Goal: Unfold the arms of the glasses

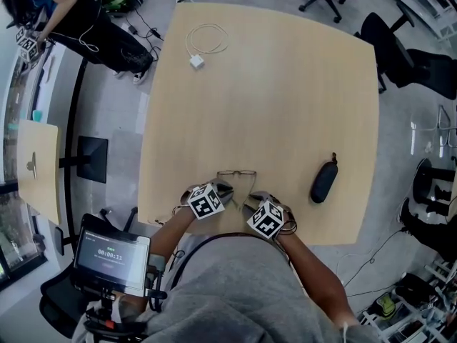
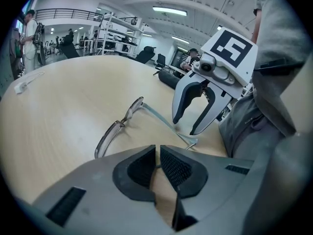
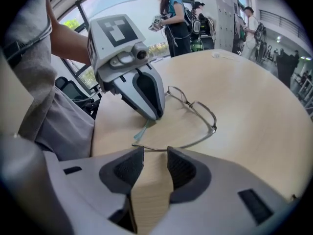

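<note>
Thin metal-framed glasses (image 1: 236,173) lie on the wooden table (image 1: 285,98) near its front edge, both arms spread back toward me. My left gripper (image 1: 223,190) is shut on the teal tip of one arm; in the right gripper view its closed jaws (image 3: 150,115) pinch that tip against the table. My right gripper (image 1: 250,204) stands open. In the left gripper view its fingers (image 2: 185,127) straddle the end of the other arm without pressing on it. That wire arm (image 3: 181,145) runs just past my right gripper (image 3: 155,153). The left gripper's own pads (image 2: 158,159) show only a narrow slit.
A black glasses case (image 1: 323,181) lies on the table to the right. A white charger with coiled cable (image 1: 203,45) sits at the far side. A screen (image 1: 113,256) stands at my lower left. Office chairs (image 1: 400,48) and a person (image 1: 64,13) surround the table.
</note>
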